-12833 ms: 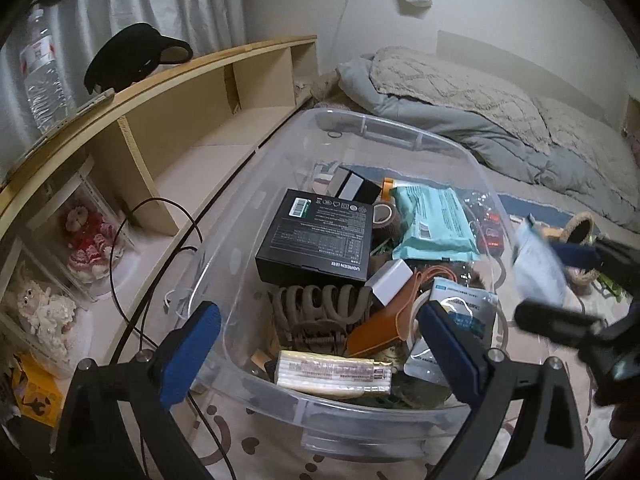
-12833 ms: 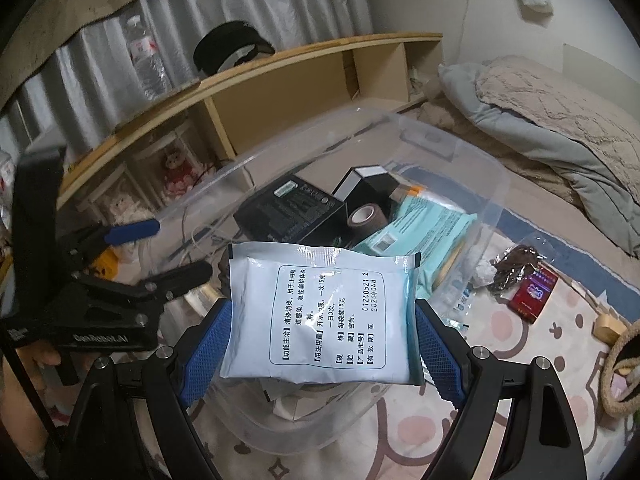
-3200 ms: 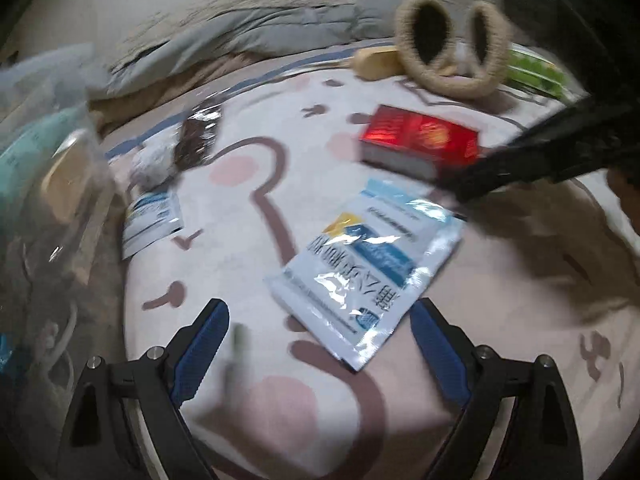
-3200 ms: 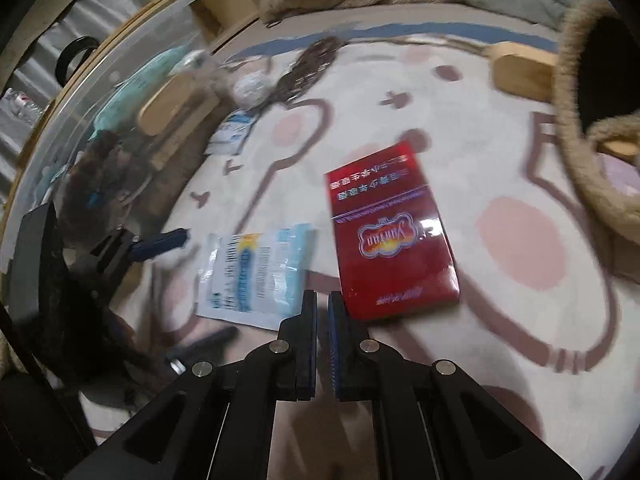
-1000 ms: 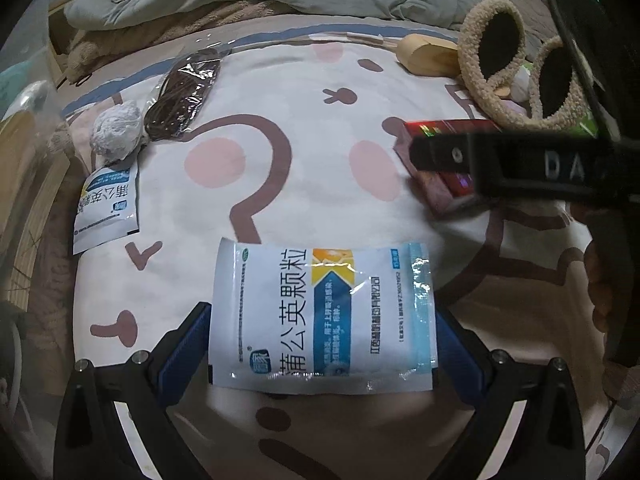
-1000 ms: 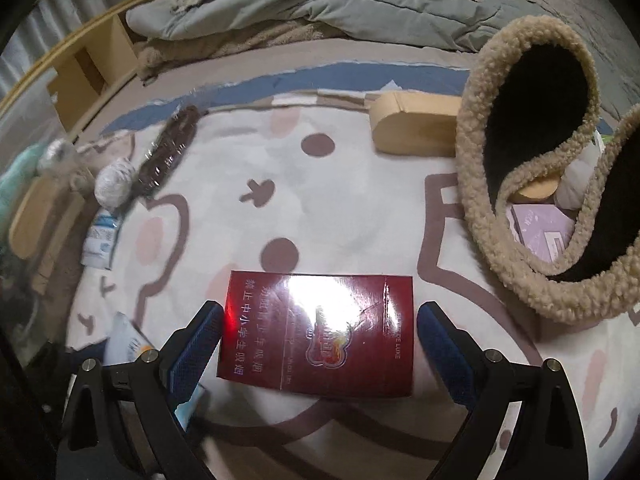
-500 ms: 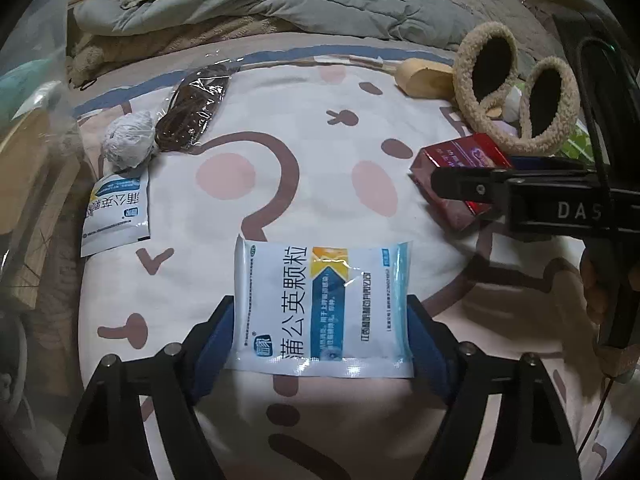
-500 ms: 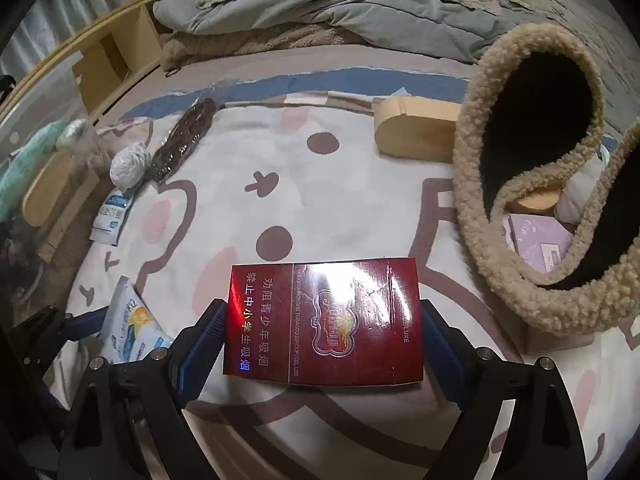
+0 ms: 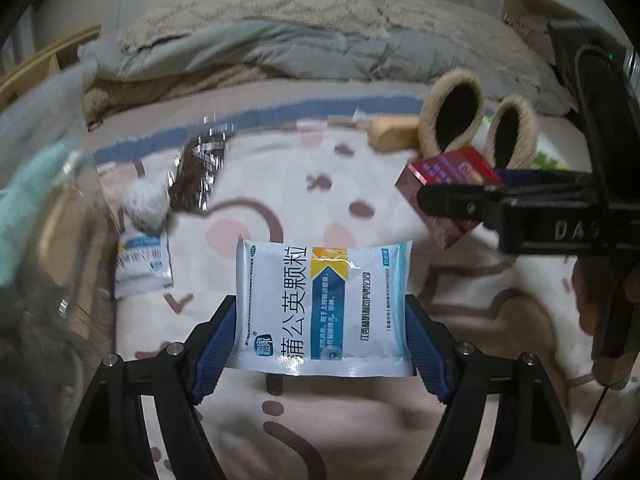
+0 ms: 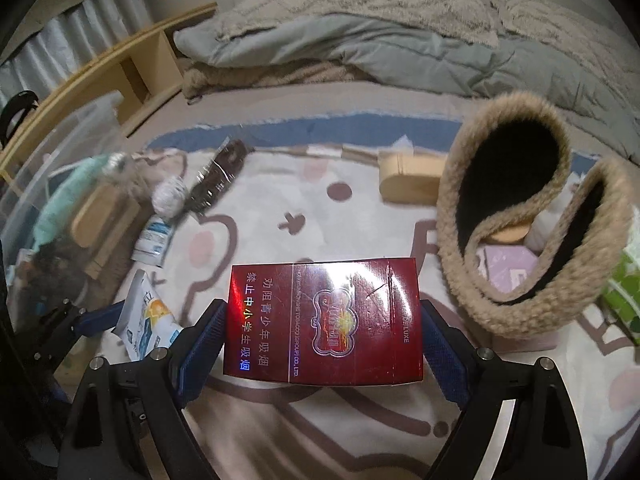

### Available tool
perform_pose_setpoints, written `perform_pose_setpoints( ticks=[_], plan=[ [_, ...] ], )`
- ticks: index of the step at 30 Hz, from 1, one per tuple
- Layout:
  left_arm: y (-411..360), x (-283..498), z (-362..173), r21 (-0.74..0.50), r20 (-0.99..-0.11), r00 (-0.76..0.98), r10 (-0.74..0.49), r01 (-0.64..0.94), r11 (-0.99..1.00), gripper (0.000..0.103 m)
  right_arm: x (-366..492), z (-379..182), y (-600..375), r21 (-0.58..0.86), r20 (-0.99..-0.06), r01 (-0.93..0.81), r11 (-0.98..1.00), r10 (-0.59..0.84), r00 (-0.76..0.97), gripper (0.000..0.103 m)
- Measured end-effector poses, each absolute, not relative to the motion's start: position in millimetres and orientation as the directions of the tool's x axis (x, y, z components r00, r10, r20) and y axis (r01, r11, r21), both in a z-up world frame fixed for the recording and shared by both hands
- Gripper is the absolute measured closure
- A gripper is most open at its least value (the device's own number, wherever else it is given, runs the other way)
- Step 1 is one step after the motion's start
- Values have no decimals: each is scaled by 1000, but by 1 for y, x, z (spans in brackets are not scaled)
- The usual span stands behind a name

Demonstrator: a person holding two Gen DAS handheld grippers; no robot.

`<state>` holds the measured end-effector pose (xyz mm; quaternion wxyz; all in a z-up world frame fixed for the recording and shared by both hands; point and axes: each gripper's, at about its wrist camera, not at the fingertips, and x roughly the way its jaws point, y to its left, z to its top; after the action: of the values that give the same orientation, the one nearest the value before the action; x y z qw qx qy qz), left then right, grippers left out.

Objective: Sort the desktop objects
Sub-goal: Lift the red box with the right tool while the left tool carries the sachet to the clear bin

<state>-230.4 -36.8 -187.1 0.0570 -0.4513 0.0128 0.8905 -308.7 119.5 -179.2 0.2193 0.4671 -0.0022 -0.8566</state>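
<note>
Blue-padded left gripper [image 9: 322,332] clamps one white-and-blue medicine sachet [image 9: 324,300]; a second, smaller sachet [image 9: 142,262] lies beyond it, leftward. Right gripper [image 10: 322,340] grips one red cigarette carton [image 10: 324,320], with two fuzzy tan slippers [image 10: 516,216] ahead, rightward.

Glossy plastic medicine sachet [image 9: 324,304], shiny red carton [image 10: 324,320] in clear film, rough fleece basket [image 10: 516,216], soft printed cloth blanket [image 9: 280,184], matt wooden shelf [image 10: 132,60], transparent plastic bin [image 10: 60,152]
</note>
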Motion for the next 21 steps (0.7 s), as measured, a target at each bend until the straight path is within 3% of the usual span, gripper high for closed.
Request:
perform_pose_setpoints(
  ticks=[9,21],
  plan=[
    [-38,-213,-110,-22,-724,-686,78,-90,-996,24,-292,-107,126,209,-728,395,-895,-412,-548,12],
    [-80,-177,-36,30,-637,-766,-88,89,-996,24,-254,-14,106,219,-619,463,-859,-489,-614,12]
  ],
)
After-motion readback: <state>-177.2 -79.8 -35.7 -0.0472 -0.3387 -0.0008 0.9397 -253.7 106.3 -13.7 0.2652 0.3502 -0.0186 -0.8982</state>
